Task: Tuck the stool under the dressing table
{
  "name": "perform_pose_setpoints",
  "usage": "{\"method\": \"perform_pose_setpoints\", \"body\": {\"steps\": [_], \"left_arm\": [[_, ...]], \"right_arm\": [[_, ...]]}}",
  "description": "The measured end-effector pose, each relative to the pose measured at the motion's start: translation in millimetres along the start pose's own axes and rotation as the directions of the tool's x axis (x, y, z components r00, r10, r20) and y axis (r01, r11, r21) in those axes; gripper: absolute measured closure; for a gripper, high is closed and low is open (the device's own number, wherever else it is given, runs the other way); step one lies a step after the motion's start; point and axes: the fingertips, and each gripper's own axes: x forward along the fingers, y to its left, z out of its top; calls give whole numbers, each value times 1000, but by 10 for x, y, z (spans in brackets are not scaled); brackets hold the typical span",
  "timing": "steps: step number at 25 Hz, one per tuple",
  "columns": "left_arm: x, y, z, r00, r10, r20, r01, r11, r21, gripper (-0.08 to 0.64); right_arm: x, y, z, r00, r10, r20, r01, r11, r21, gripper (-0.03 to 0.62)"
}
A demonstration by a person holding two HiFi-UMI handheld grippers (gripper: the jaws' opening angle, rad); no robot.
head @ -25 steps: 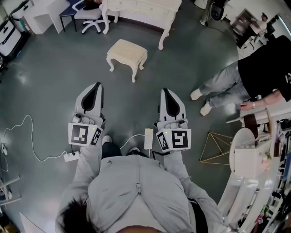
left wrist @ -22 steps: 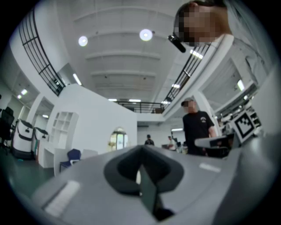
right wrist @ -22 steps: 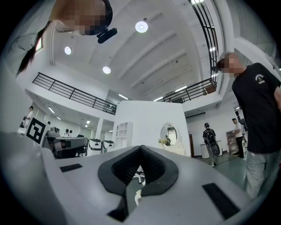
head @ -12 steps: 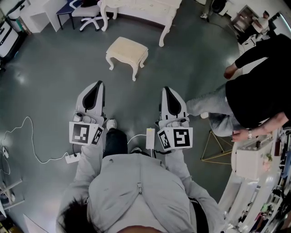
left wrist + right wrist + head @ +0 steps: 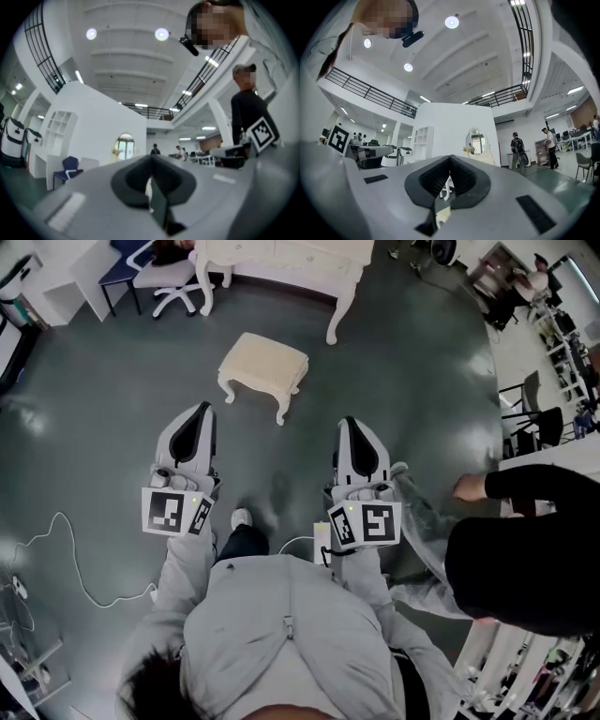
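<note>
Overhead, the left gripper (image 5: 199, 414) pointed forward, its jaws pressed together with nothing between them. Ahead, between the two grippers, the cream stool (image 5: 263, 362) stood on the grey floor (image 5: 103, 418), apart from the white dressing table (image 5: 281, 251) beyond it. Rightward, the right gripper (image 5: 349, 424) was likewise closed on nothing.

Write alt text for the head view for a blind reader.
From above, a person holds the left gripper and right gripper, both shut and empty, toward a cream stool standing on the dark floor, not yet under the white dressing table at the top edge. A second person in black is at the right.
</note>
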Motion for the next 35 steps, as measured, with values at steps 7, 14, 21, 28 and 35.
{"method": "perform_pose_setpoints", "body": {"steps": [7,14,21,28,35], "left_arm": [[416,669,-89,999,-47,-3,47,999,5,557],[595,1236,-203,998,-63,-16,63,998,4,557],[817,1417,-466,996,-82,-45,81,996,-34,557],[1376,1638,-715,994,-85,-62,82,996,-45,557],[2164,1930,-749,997,-51,-50,50,999,-19,557]], "right_arm": [[751,155,-79,999,-46,12,46,999,7,591],[1235,386,-127,998,-67,18,67,998,1,591],[1537,339,-348,996,-78,-32,78,997,-13,591],[2093,61,-553,996,-75,-46,75,997,-9,591],[2919,-356,-552,999,-34,-31,34,999,-6,591]]}}
